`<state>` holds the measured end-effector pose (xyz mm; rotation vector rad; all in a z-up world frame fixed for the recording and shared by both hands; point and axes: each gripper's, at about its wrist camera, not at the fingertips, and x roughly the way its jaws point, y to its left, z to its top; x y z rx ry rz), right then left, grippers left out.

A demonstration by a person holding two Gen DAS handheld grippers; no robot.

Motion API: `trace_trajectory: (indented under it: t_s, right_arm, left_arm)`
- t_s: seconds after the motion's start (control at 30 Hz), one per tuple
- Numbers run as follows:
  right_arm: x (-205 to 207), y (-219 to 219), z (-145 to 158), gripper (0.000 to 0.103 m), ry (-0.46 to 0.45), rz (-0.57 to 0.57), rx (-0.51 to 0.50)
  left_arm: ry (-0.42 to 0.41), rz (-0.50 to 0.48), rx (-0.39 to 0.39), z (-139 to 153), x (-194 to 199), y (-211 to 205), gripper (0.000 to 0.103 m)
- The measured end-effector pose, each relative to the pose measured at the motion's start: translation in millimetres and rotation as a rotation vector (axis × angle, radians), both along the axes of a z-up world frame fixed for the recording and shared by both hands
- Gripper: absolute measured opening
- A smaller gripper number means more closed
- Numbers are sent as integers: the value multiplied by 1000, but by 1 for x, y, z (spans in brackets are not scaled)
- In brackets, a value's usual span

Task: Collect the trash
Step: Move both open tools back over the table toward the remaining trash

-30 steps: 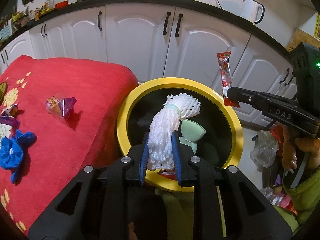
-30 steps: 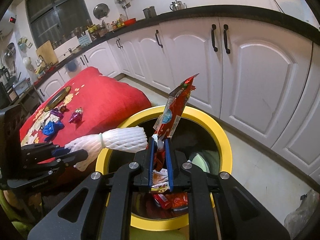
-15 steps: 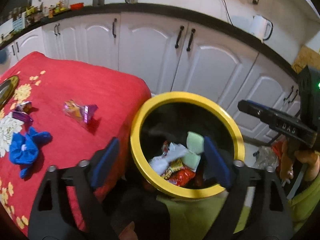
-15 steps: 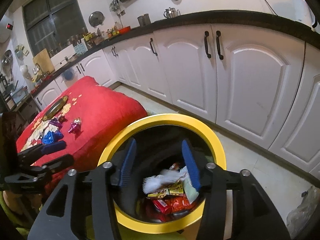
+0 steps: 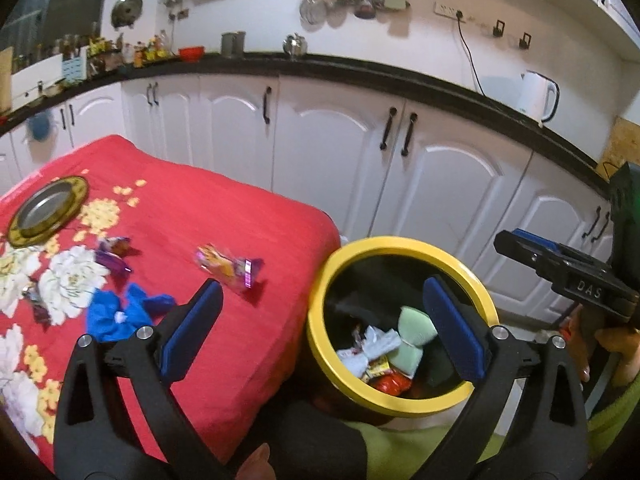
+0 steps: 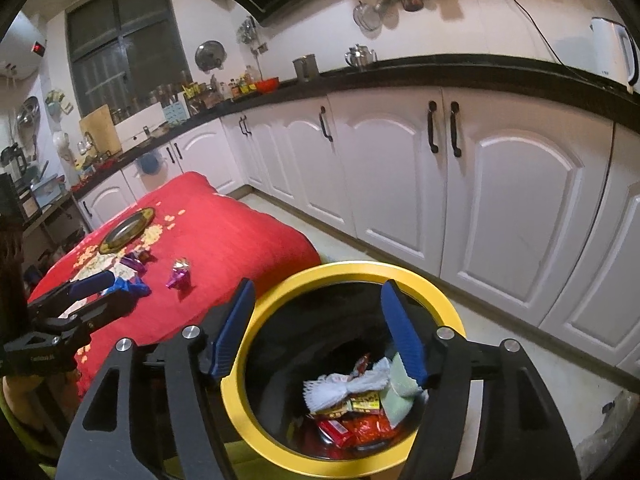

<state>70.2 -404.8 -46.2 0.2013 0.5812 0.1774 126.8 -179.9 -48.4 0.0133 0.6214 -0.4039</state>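
A yellow-rimmed black bin (image 5: 400,241) (image 6: 360,270) stands against the red-clothed table (image 5: 240,220). In it lie a white foam net (image 5: 374,344) (image 6: 344,390), a pale green pad (image 5: 412,332) and red snack wrappers (image 6: 360,428). My left gripper (image 5: 320,328) (image 6: 116,292) spans the table's edge and the bin; its jaws are opening with nothing between them. Above the bin's mouth, my right gripper (image 6: 320,334) (image 5: 504,240) is also opening and holds nothing. On the cloth lie a shiny candy wrapper (image 5: 228,266) (image 6: 180,274), purple wrappers (image 5: 114,254) and a crumpled blue piece (image 5: 124,312).
A round metal plate (image 5: 48,210) rests on the table's far left. White cabinets (image 6: 500,200) under a black counter run behind the bin, with a kettle (image 5: 536,96) on top. A clear plastic bag (image 6: 608,440) lies on the floor at right. Green clothing shows below.
Both grippers opened: the foam net dropped from the left and the red wrapper from the right into the bin. Both have risen and pulled back, so more of the table and kitchen shows.
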Motion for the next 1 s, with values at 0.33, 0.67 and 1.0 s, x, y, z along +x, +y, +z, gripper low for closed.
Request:
trace_trajectory:
  t_s: [0.33,0.67,1.0]
  right_arm:
    - [-1,33,13,69,-44,70,-18]
    - [6,76,20,69,-53,160,-50]
    - [19,116,22,69,-49,249,-79]
  left_arm:
    - [-60,84,-41,17,-4,32,92]
    - [-75,175,-86,21,-6,71,92]
    - [-74,276,-124,18,-4,114,92]
